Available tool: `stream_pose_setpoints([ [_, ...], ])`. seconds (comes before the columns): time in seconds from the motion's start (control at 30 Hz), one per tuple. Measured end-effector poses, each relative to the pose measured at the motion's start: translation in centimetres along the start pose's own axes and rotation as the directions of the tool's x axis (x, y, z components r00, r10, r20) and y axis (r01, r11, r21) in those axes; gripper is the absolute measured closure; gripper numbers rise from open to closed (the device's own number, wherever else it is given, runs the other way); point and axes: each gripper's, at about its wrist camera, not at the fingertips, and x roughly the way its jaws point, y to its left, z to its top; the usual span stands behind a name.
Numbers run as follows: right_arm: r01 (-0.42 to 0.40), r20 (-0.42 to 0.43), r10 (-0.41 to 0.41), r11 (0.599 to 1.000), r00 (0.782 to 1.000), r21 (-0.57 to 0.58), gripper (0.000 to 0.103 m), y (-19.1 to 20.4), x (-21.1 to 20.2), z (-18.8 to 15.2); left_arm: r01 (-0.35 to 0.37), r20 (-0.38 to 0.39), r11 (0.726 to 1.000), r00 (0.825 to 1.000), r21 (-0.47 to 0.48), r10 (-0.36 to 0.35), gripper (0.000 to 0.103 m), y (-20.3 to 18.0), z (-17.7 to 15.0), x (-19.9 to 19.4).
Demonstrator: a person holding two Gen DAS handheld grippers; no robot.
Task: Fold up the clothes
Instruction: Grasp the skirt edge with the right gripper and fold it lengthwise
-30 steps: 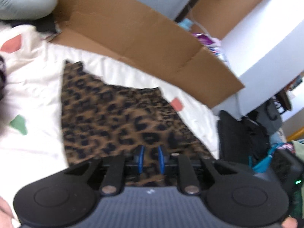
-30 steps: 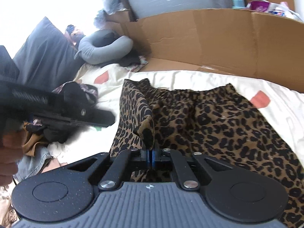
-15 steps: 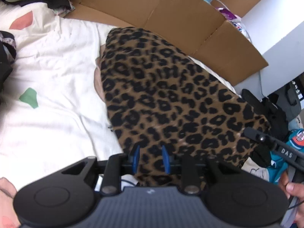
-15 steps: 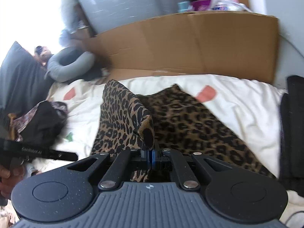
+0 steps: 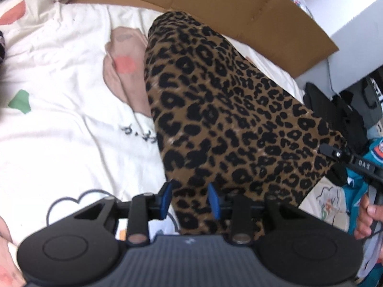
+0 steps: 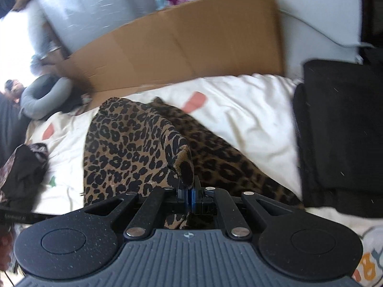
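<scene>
A leopard-print garment (image 5: 227, 110) lies folded lengthwise on a white printed bedsheet (image 5: 59, 124). My left gripper (image 5: 189, 199) hovers low over its near end. Its jaws are opening; the cloth lies between the blue pads (image 5: 166, 199), which do not press on it. My right gripper (image 6: 189, 196) is shut on a bunched edge of the leopard-print garment (image 6: 124, 148) and holds that layer lifted over the layer below. In the left wrist view the right gripper's finger (image 5: 354, 162) shows at the garment's right edge, with a hand (image 5: 366, 215) below it.
A flattened cardboard box (image 6: 191, 47) stands along the far side of the bed. A grey neck pillow (image 6: 40, 100) and a dark crumpled garment (image 6: 21, 172) lie at the left. A black cushion (image 6: 340, 143) sits at the right. Teal clothing (image 5: 359, 191) lies by the bed's edge.
The right gripper has carried the leopard edge across to the right, laying one half over the other. The left gripper has sunk toward the cloth and its jaws have widened.
</scene>
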Motion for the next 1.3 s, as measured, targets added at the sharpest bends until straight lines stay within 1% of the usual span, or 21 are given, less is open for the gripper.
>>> stream_pose_setpoints([
  [0.17,0.053,-0.025,-0.050,0.992,0.998,0.115,0.103,-3.8,0.9,-1.0,0.001,-0.028,1.000,1.000,0.009,-0.001,0.067,0.6,-0.5,0.4],
  [0.27,0.056,-0.048,-0.048,0.983,0.998,0.175,0.102,-5.7,1.8,-1.8,0.001,-0.052,1.000,0.999,0.018,0.000,0.067,1.1,-0.9,0.6],
  [0.37,0.067,-0.055,-0.057,0.978,0.997,0.198,0.097,-6.0,2.4,-2.3,-0.004,-0.073,0.999,0.997,0.032,0.006,0.066,0.5,-1.4,1.1],
  [0.4,0.070,-0.060,-0.059,0.975,0.996,0.209,0.093,-6.2,2.5,-2.5,-0.006,-0.079,0.999,0.997,0.037,0.009,0.065,0.0,-1.5,1.5],
  [0.47,0.068,-0.054,-0.058,0.974,0.997,0.215,0.088,-6.3,2.6,-2.7,-0.013,-0.091,0.999,0.996,0.045,0.017,0.064,-1.1,-1.8,2.2],
  [0.53,0.073,-0.047,-0.065,0.974,0.997,0.215,0.077,-6.3,2.6,-2.8,-0.017,-0.103,0.999,0.994,0.052,0.022,0.063,-1.8,-2.2,2.4],
  [0.7,0.088,-0.031,-0.083,0.964,0.996,0.253,0.072,-7.1,2.8,-2.7,-0.014,-0.137,0.998,0.990,0.062,0.023,0.062,-2.1,-2.6,3.1],
  [0.77,0.086,-0.026,-0.082,0.960,0.996,0.267,0.072,-7.5,3.0,-2.8,-0.013,-0.148,0.998,0.989,0.056,0.021,0.063,-1.9,-2.8,3.5],
  [0.8,0.080,-0.027,-0.075,0.959,0.997,0.271,0.078,-7.6,3.2,-2.8,-0.010,-0.155,0.999,0.988,0.049,0.017,0.064,-1.8,-2.8,3.6],
  [0.83,0.067,-0.030,-0.061,0.957,0.998,0.282,0.096,-7.8,3.2,-2.9,-0.005,-0.162,0.999,0.987,0.041,0.012,0.071,-1.7,-2.8,3.8],
  [0.87,0.054,-0.033,-0.047,0.954,0.998,0.295,0.101,-8.1,3.3,-2.9,0.005,-0.169,0.999,0.986,0.033,0.001,0.079,-1.7,-2.7,3.9],
  [0.97,0.044,-0.010,-0.043,0.966,0.999,0.256,0.101,-7.7,2.4,-2.6,0.024,-0.168,0.998,0.986,0.055,-0.014,0.093,-1.9,-2.7,3.7],
  [1.07,0.040,0.009,-0.044,0.973,0.999,0.226,0.101,-7.3,1.5,-2.1,0.038,-0.160,0.996,0.987,0.078,-0.025,0.100,-2.0,-2.6,3.0],
  [1.17,0.040,0.024,-0.047,0.971,0.999,0.237,0.101,-7.5,0.7,-2.0,0.063,-0.150,0.995,0.987,0.080,-0.050,0.101,-1.9,-2.2,2.2],
  [1.3,0.054,0.024,-0.062,0.966,0.998,0.253,0.101,-8.0,0.4,-2.4,0.076,-0.153,0.990,0.987,0.120,-0.057,0.101,-2.2,-2.1,1.7],
])
